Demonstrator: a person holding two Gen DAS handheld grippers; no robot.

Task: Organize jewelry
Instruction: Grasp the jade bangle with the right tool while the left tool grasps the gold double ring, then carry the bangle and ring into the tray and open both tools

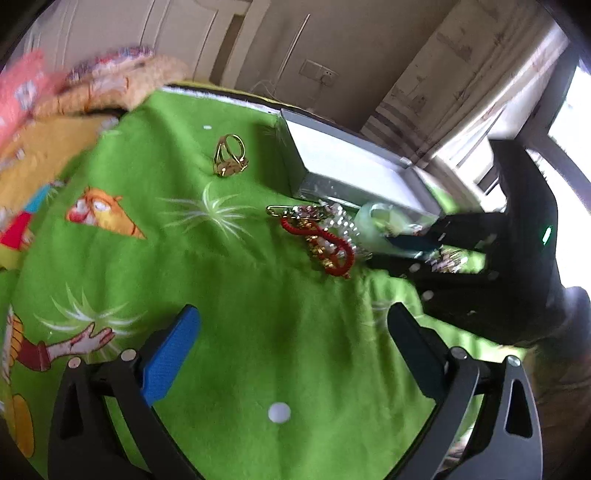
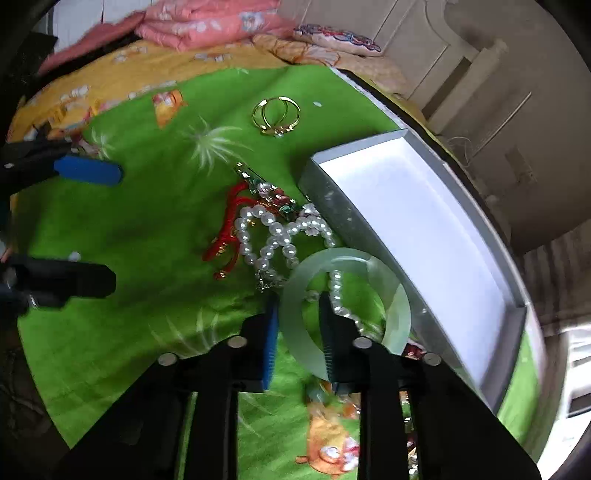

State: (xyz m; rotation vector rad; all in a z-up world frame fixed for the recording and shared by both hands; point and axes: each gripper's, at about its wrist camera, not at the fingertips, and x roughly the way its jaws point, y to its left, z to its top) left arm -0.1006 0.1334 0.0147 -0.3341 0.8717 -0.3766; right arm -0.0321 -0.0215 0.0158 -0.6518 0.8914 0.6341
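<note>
A pale green jade bangle point(image 2: 295, 325) is clamped by its left rim in my right gripper point(image 2: 297, 299), next to the open white-lined box point(image 2: 424, 236). The bangle also shows in the left wrist view point(image 1: 369, 225), by the box point(image 1: 351, 166). A pearl necklace point(image 2: 273, 236) and a red cord bracelet point(image 2: 229, 225) lie tangled on the green cloth. A gold bracelet point(image 2: 277, 116) lies farther back. My left gripper point(image 1: 293, 321) is open and empty, above the cloth short of the red cord bracelet point(image 1: 325, 243) and the gold bracelet point(image 1: 231, 155).
The green cartoon cloth point(image 2: 147, 229) covers a board on a bed. Pink and yellow bedding point(image 2: 207, 26) is piled behind. More small jewelry point(image 1: 448, 260) lies under the right gripper's fingers. A wall and curtain point(image 1: 443, 92) stand beyond the box.
</note>
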